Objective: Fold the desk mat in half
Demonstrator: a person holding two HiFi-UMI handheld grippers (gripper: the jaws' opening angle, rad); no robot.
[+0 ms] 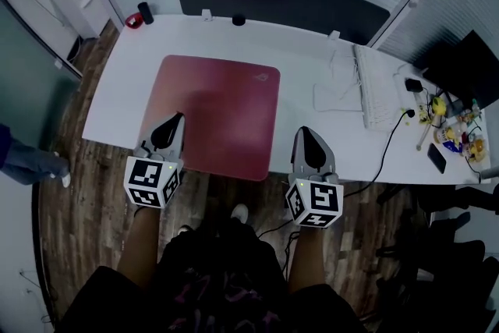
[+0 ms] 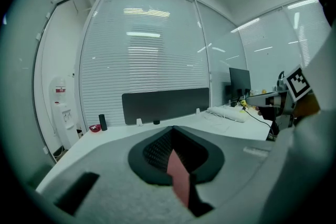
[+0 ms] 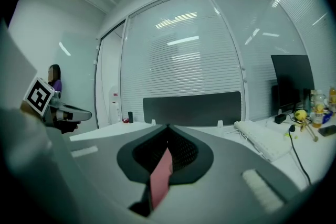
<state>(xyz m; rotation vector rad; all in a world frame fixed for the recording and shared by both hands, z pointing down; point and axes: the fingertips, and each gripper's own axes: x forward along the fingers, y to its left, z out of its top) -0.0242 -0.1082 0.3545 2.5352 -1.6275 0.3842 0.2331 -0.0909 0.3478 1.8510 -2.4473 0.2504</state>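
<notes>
**Both jaws shut at the mat's near edge**

Head view: the red mat (image 1: 218, 109) lay flat on the white bench (image 1: 312, 74), with its near edge along the bench's front edge. It looked nearly square, so its long axis was hard to call. The left gripper (image 1: 175, 121) pointed away from the person, with its tip over the mat's near-left corner. The right gripper (image 1: 306, 135) sat just right of the mat's near-right corner, off the mat. The left was judged the nearer to a hold. The fold would likely carry the near edge to the far one.

Left gripper view: the jaws were pressed together and gripped nothing. A red sliver (image 2: 178, 173) showed in the slit below them, and I could not tell what it was.

Right gripper view: the jaws were likewise pressed together, with the same kind of red strip in the slit. The mat lay to their left.
</notes>
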